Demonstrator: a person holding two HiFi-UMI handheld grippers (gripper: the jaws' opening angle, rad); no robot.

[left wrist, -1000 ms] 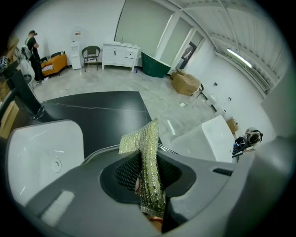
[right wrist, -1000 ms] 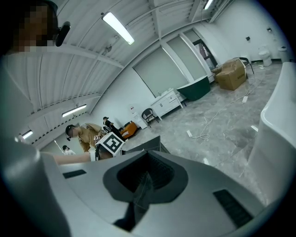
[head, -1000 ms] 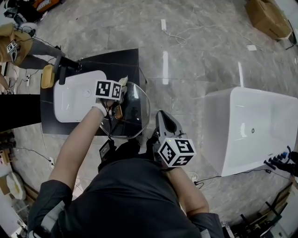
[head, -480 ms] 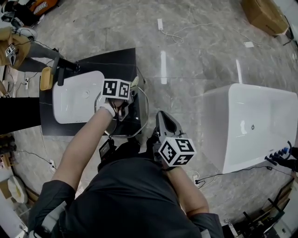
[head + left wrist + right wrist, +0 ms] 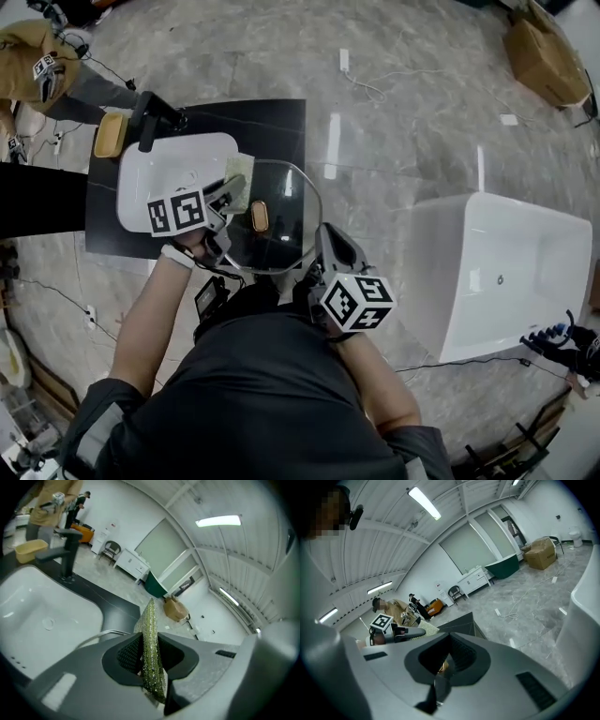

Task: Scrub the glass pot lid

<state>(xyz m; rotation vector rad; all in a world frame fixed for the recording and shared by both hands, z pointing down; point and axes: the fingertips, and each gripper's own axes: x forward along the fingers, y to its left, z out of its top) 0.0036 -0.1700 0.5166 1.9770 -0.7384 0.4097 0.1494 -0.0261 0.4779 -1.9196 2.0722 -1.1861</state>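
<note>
The glass pot lid [image 5: 281, 234] with an amber knob [image 5: 260, 217] is held tilted above the black counter, beside the sink. My right gripper [image 5: 323, 236] is shut on the lid's near right rim; in the right gripper view the rim [image 5: 439, 687] sits between its jaws [image 5: 444, 662]. My left gripper [image 5: 223, 199] is shut on a green-yellow scouring pad [image 5: 235, 190], which lies at the lid's left edge. The pad [image 5: 151, 653] stands upright between the left jaws [image 5: 150, 641], with the lid's rim [image 5: 101, 633] just beyond.
A white sink basin [image 5: 155, 183] with a black faucet [image 5: 156, 112] is set in the black counter [image 5: 277, 122]. A yellow dish [image 5: 110, 136] sits by the faucet. A white bathtub [image 5: 506, 272] stands right, a cardboard box [image 5: 544, 47] far right, a person [image 5: 42, 66] upper left.
My left gripper has slid the pad from over the lid's middle to its left edge, uncovering the knob. The right gripper keeps its hold on the rim.
</note>
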